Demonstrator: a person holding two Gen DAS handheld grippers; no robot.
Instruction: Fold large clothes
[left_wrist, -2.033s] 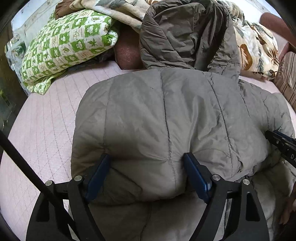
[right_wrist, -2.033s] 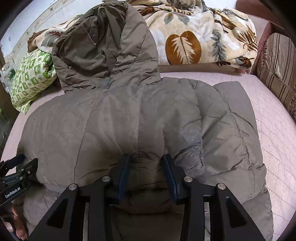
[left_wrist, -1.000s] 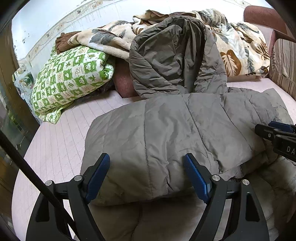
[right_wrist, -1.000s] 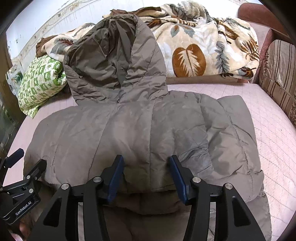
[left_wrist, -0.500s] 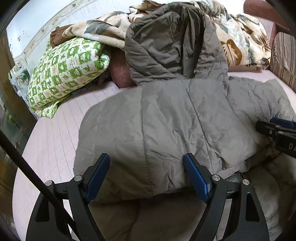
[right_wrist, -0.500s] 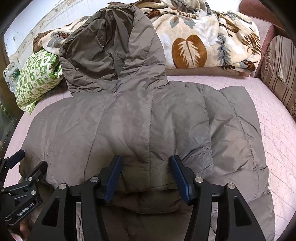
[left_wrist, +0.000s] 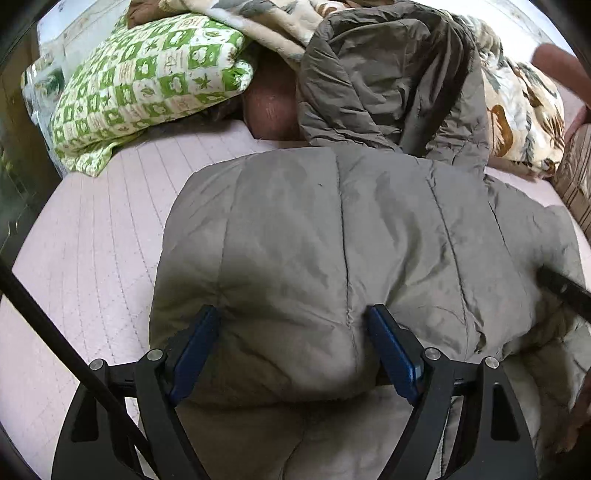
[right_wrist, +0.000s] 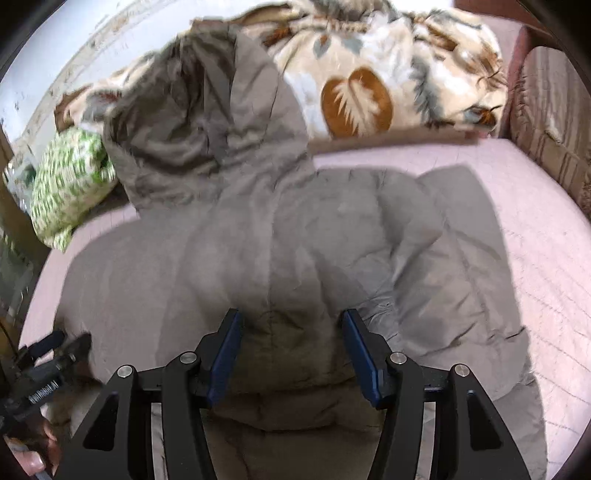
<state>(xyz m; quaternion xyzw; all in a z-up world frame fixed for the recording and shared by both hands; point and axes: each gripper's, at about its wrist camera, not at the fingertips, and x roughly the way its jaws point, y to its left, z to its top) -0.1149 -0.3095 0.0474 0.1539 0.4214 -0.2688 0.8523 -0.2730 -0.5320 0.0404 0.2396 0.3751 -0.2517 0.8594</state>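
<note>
Fingers of the left gripper (left_wrist: 295, 350) stand wide apart with the folded edge of the grey padded jacket (left_wrist: 332, 240) bulging between them, not clamped; the right gripper (right_wrist: 291, 350) is likewise spread over the same edge at lower centre of its frame. The jacket lies across the pink bed (right_wrist: 535, 240), lower part doubled over, its hood (right_wrist: 207, 122) propped against the leaf-print blanket (right_wrist: 369, 74) at the top. This looks like pressing the fold flat; next comes tucking the hood down. A green checked pillow (left_wrist: 147, 74) sits upper left. No containers show.
</note>
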